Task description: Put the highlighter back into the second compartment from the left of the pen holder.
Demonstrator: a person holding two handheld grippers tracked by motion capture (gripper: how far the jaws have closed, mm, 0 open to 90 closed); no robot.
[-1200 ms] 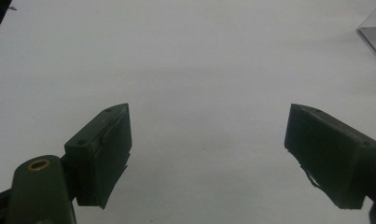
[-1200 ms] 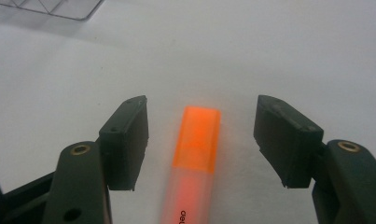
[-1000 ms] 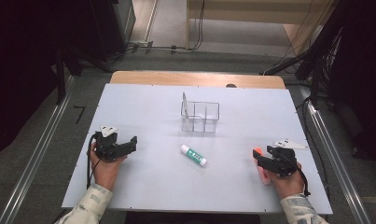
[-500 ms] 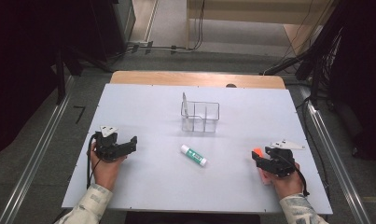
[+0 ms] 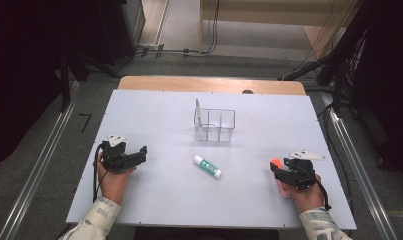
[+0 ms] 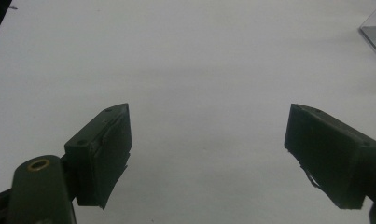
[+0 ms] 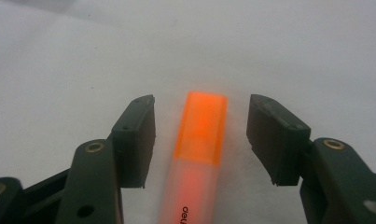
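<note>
Since a second ago the right gripper (image 5: 284, 172) has crept slightly toward the person's left; the left gripper (image 5: 131, 157) and the loose items have stayed put. Left to right: the left gripper rests low over the table (image 5: 154, 120) with jaws spread wide and nothing between them, seemingly parked in reserve. Well off to its right lies a white tube with a green band (image 5: 207, 166), untouched, and beyond that tube stands a clear divided bin (image 5: 215, 124), the likely destination for loose items. The right gripper (image 7: 200, 140) is released, its jaws straddling an orange highlighter (image 7: 199, 154) without touching it, a gap showing on each side; this placement reads as lining up for a grasp. The highlighter lies flat on the table between the right jaws, its long axis running along the gripper's own line, orange cap end pointing away from the hand, pale barrel running back under the gripper.
</note>
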